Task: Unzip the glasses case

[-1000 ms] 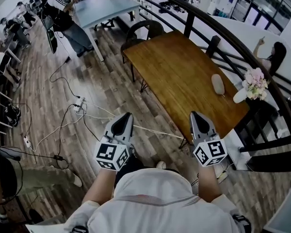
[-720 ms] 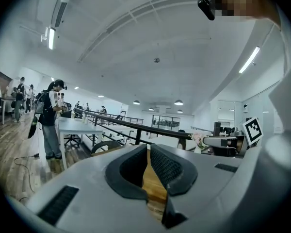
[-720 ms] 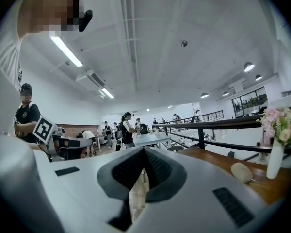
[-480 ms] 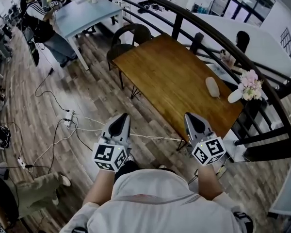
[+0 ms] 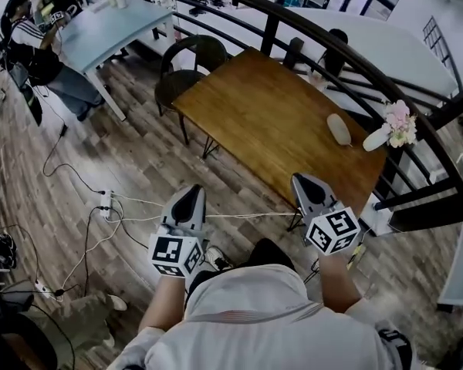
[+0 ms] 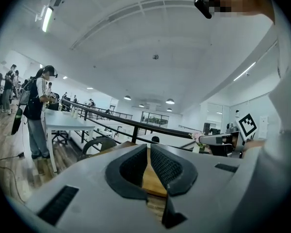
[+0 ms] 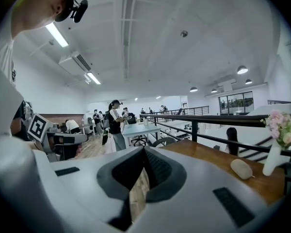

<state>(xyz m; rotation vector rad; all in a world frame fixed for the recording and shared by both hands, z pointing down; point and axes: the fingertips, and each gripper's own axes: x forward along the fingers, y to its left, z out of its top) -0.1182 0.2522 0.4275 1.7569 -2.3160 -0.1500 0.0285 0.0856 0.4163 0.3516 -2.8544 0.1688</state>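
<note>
Wooden floorboards [image 5: 139,160], not the bench, lie under my left hand-held gripper [image 5: 187,197]. Its jaws are pressed together with nothing between them, as its own view shows plainly. It hangs off to the left of the brown bench [image 5: 255,106], short of the near edge.

My right hand-held gripper [image 5: 309,185] shows against the bench's near corner, its jaws likewise closed on nothing.

The glasses case [image 5: 339,129], a pale oval pod, lies flat on the far right part of the bench. It is ahead of the right hand-held gripper and a little to its right, well apart from both. Its long axis runs roughly away from me, slanting slightly rightward as it comes nearer. Just to its right stands a white vase [image 5: 376,139] of pink flowers.

I judge the right hand to be clearly the nearer one, so the first reach belongs to it. The left would have to cross the bench to steady the case. I can't make out the zip or its pull from here, so which end to go for stays open.
</note>
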